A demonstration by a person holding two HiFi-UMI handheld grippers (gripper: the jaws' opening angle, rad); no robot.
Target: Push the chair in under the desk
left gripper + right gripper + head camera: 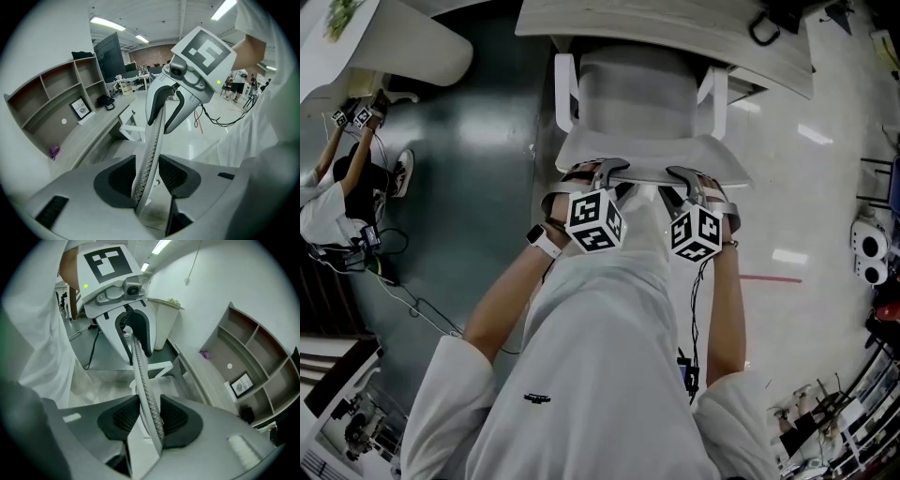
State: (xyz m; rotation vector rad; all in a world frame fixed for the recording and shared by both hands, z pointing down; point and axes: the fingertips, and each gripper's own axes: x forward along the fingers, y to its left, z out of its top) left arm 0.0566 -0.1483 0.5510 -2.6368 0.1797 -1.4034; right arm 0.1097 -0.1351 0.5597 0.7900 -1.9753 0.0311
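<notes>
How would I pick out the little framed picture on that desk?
Find the long grey desk with open shelves along its back. On the desktop beneath them stands the framed picture; it alone is flat and black-edged, between a purple scrap and a black object.

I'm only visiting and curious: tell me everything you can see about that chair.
The chair is pale grey with white armrests; its thin backrest looks like perforated mesh along the edge. It stands upright on the glossy floor, its front tucked under the desk. The left hand-held gripper and the right hand-held gripper each clamp the backrest's top edge.
</notes>
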